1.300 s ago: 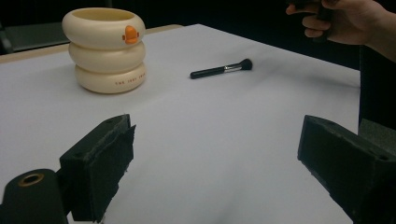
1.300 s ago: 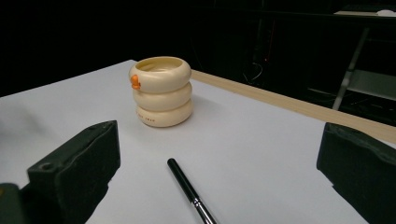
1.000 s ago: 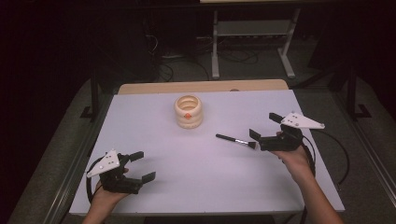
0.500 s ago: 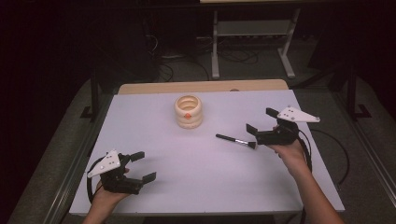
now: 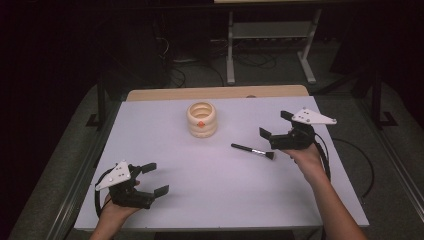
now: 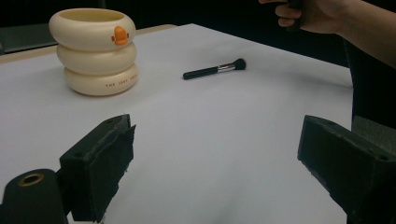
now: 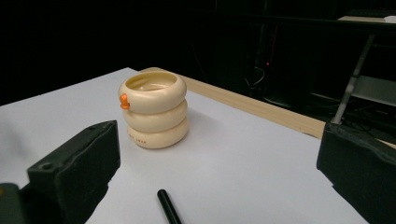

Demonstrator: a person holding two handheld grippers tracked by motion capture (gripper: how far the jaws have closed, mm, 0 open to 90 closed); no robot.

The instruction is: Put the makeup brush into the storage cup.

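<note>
Over the last second my right gripper [image 5: 274,129] has drifted in toward the brush [image 5: 252,150], fingers spread wide and empty, and now hangs just above its bristle end; I judge a pickup is coming. My left gripper [image 5: 156,178] has stayed low near the bench [image 5: 220,200] edge, fingers also wide. The left gripper view shows the whole brush [image 6: 215,70] beyond the fingers; the right gripper view catches just its handle tip [image 7: 167,206] between them, with the cream cup [image 7: 153,108] ahead.

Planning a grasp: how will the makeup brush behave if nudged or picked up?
The makeup brush has a slim round handle lying flat, so it probably rolls if nudged sideways. It looks stiff and light. Its glossy handle may slip, and the bristle tip likely flexes.
</note>
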